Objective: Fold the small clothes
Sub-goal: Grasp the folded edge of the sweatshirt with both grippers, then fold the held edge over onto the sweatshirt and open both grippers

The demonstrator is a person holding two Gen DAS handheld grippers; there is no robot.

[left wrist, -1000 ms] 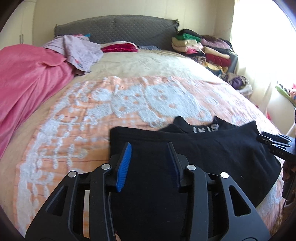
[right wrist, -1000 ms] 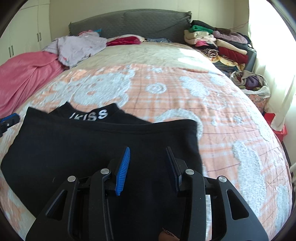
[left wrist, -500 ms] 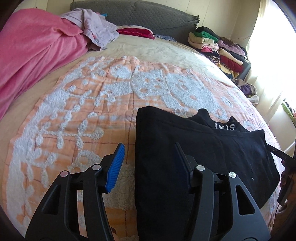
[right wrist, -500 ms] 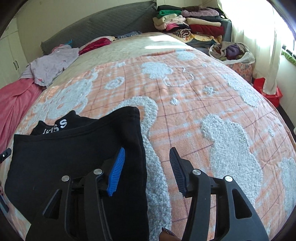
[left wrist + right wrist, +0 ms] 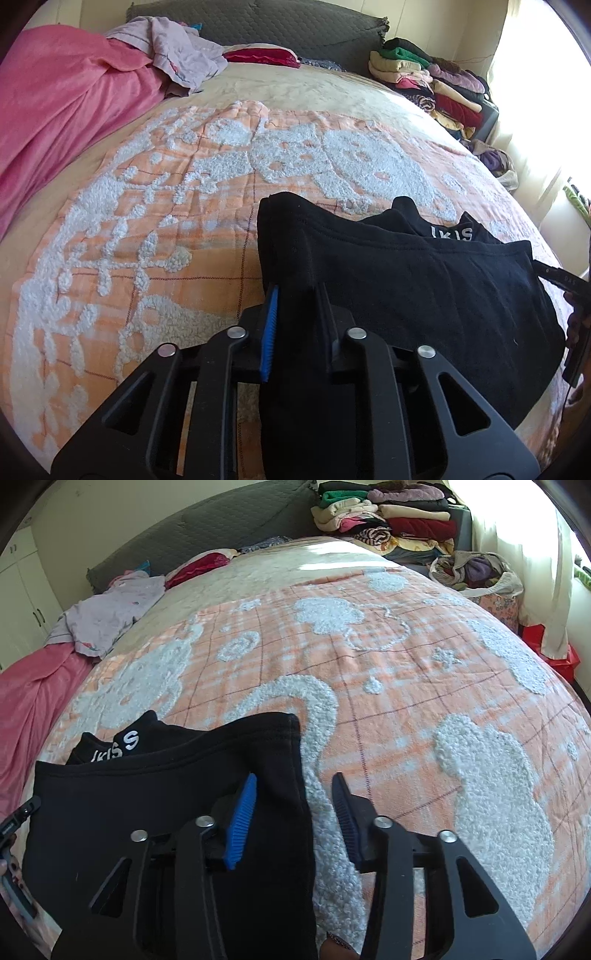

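Black garment (image 5: 424, 295) now bunches where our left gripper (image 5: 295, 291) is clamping its left edge, while our right gripper (image 5: 291, 786), closing, straddles the opposite edge for folding.

We find the garment (image 5: 424, 295) lying on the bedspread (image 5: 147, 240), its left edge between the left gripper (image 5: 295, 295) fingers, its right edge between the right gripper (image 5: 293, 788) fingers. Ahead of both stands the headboard (image 5: 295, 26); folded clothes (image 5: 388, 513) are stacked ahead right, a blanket (image 5: 55, 103) ahead left.
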